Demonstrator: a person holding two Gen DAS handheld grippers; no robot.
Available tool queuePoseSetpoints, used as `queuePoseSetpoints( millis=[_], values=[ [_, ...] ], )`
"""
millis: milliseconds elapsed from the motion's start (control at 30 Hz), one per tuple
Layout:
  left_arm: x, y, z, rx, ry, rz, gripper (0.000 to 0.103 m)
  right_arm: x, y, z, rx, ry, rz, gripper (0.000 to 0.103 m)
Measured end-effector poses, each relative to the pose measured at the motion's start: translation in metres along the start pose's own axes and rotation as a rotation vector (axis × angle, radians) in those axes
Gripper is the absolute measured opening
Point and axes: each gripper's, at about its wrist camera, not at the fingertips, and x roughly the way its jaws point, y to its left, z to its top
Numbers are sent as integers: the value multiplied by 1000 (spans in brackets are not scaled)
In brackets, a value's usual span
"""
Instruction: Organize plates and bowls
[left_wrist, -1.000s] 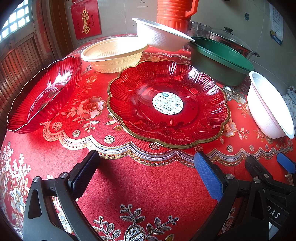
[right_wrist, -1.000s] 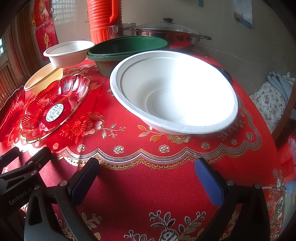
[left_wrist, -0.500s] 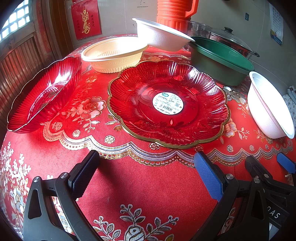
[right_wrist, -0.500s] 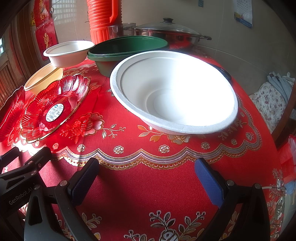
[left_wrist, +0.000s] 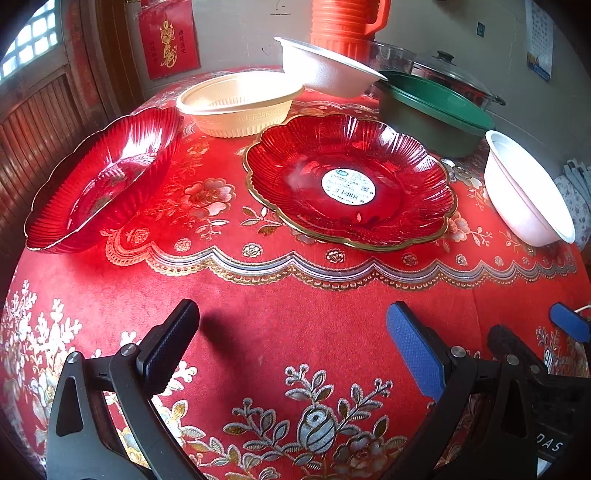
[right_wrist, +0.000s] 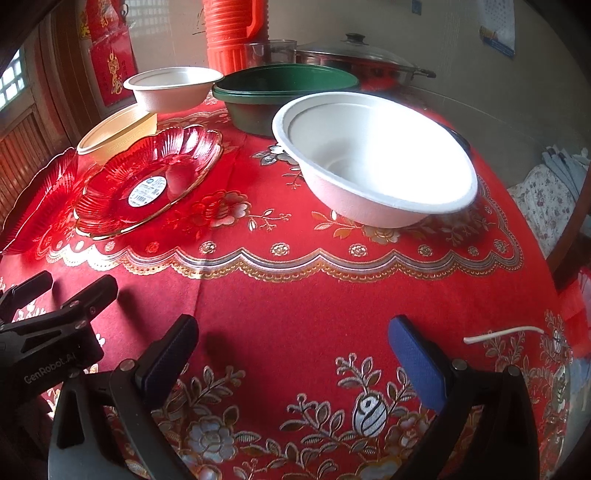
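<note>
Near the worktop's (left_wrist: 295, 314) front edge: both hand-held grippers released, empty, left hand-held gripper (left_wrist: 291, 334) facing the gold-rimmed red plate (left_wrist: 347, 181), right hand-held gripper (right_wrist: 293, 345) facing the large white bowl (right_wrist: 373, 158). Toward the left edge, a second red plate (left_wrist: 99, 181); toward the back, cream bowl (left_wrist: 240, 103), small white bowl (left_wrist: 325, 70), green basin (left_wrist: 432, 110). Probably just starting. Best to approach low, pinch one rim squarely, lift without tilting, then nest like with like: thin, slippery rims.

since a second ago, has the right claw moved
Yes, the right claw drew back: the white bowl now sits farther from it.
</note>
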Motion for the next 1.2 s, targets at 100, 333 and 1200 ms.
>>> queuePoseSetpoints(
  millis=[100, 333, 1200],
  values=[
    [-13, 12, -2, -18, -30, 5, 102, -18, 8, -4, -17, -31, 14, 103],
    [-40, 38, 7, -32, -105, 40, 102, -41, 32, 16, -77, -96, 86, 103],
    [-49, 202, 38, -219, -122, 169, 102, -35, 198, 79, -401, -121, 377, 102]
  ],
)
